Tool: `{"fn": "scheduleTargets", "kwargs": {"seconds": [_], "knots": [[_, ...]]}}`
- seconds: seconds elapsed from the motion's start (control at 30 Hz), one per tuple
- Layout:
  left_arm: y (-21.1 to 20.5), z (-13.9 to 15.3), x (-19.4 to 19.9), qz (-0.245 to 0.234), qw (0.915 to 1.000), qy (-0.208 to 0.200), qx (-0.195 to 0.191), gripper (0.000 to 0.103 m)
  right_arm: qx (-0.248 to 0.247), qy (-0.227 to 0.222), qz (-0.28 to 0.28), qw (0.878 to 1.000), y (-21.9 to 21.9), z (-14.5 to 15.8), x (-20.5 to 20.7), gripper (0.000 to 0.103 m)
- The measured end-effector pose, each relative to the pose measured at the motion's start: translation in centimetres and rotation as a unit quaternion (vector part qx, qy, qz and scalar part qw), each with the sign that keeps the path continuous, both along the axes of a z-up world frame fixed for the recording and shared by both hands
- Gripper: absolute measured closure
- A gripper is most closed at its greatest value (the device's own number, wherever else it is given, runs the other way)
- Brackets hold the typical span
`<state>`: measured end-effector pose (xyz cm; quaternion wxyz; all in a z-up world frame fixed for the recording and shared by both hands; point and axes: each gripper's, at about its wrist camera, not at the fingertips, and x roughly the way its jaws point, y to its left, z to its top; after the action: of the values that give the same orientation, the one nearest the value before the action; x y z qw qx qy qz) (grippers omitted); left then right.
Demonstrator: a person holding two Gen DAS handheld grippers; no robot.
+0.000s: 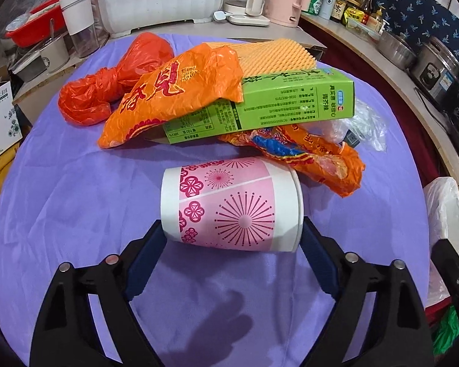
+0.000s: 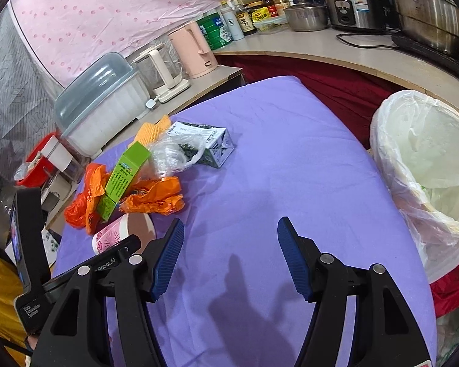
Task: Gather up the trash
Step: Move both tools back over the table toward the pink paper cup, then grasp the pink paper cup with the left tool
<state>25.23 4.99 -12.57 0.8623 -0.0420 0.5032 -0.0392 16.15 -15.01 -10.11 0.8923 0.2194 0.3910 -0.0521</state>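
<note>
A pink-and-white paper cup (image 1: pixel 232 208) lies on its side on the purple cloth (image 1: pixel 76 202), with my left gripper (image 1: pixel 231 229) around it, one pad against its base and the other against its rim. The same cup (image 2: pixel 116 235) shows at the lower left of the right wrist view. Behind it is a trash pile: a green carton (image 1: pixel 290 101), an orange wrapper (image 1: pixel 174 94), a knotted red bag (image 1: pixel 107 85), a second orange wrapper (image 1: pixel 315 156) and clear plastic (image 1: pixel 361 122). My right gripper (image 2: pixel 229 223) hangs open over bare cloth with nothing between its fingers.
A bin lined with a white bag (image 2: pixel 382 140) stands off the table's right side. A white-and-green box (image 2: pixel 208 143) and yellow foam netting (image 2: pixel 151 131) lie at the pile's far end. Kettles, bottles and pots crowd the counters behind.
</note>
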Motion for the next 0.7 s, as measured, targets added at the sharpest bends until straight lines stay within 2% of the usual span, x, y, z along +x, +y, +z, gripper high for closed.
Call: {"fn": "scheduleTargets", "kwargs": {"seconds": [0.33, 0.7], "knots": [[3.0, 2.2, -2.1, -0.002, 0.9997, -0.023, -0.011, 0.022, 0.002, 0.000, 0.032, 0.999, 3.4, 0.0, 2.1, 0.041], [8.2, 3.2, -3.3, 0.034, 0.9988, -0.023, -0.027, 0.022, -0.002, 0.017, 0.047, 0.999, 6.1, -1.5, 3.9, 0.041]]}}
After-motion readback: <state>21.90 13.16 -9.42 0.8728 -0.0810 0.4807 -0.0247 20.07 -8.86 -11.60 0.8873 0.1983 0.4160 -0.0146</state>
